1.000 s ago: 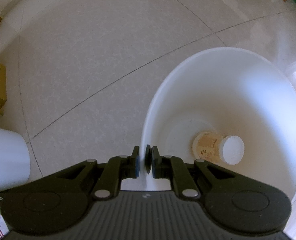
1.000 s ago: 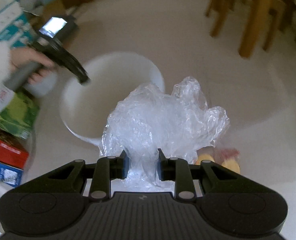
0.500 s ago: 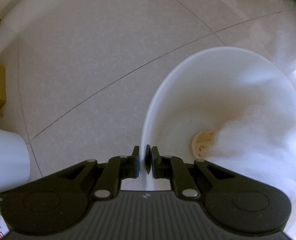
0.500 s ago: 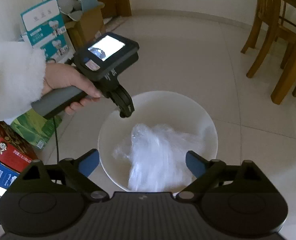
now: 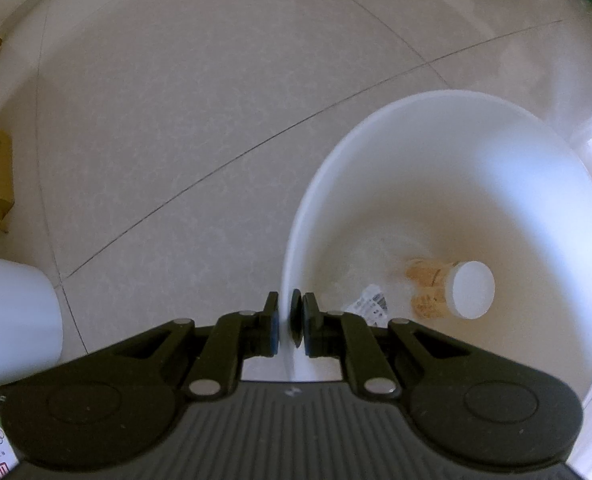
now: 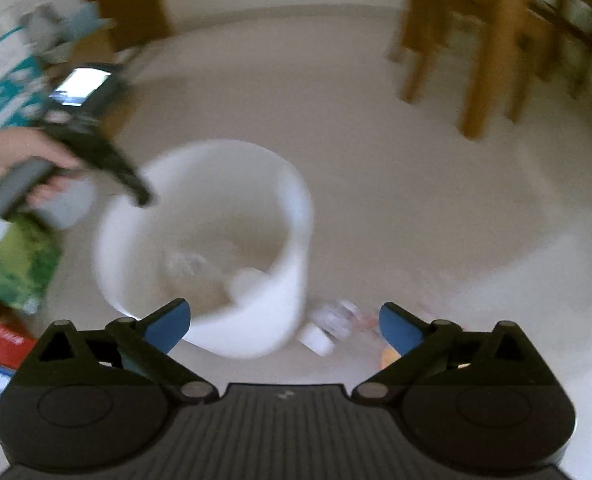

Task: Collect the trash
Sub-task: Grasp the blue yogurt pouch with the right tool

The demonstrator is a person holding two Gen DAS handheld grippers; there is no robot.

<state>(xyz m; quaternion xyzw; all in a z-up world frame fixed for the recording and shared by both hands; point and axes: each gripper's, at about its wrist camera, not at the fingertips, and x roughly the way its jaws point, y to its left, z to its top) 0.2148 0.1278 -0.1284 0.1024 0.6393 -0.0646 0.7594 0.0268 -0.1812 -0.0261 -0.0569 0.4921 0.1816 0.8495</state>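
White bin on the tiled floor, my two grippers at it.

I see the floor (image 5: 216,120) carrying the white bin (image 5: 495,168); my left gripper (image 5: 290,326) is clamped tight on its near rim. My right gripper (image 6: 282,322) has its jaws opening, already wide, with nothing between them. Inside the bin lie a paper cup (image 5: 451,290) and filmy plastic (image 5: 375,252). More litter (image 6: 331,326) sits on the floor beside the bin.

Right gripper (image 6: 282,326) let go of the plastic bag (image 5: 369,258) — jaws were clamped on it, now opening wide with nothing between them. Bag dropped into the white bucket (image 6: 292,216), now beside the paper cup (image 5: 451,290). Right view has swung off, blurred.
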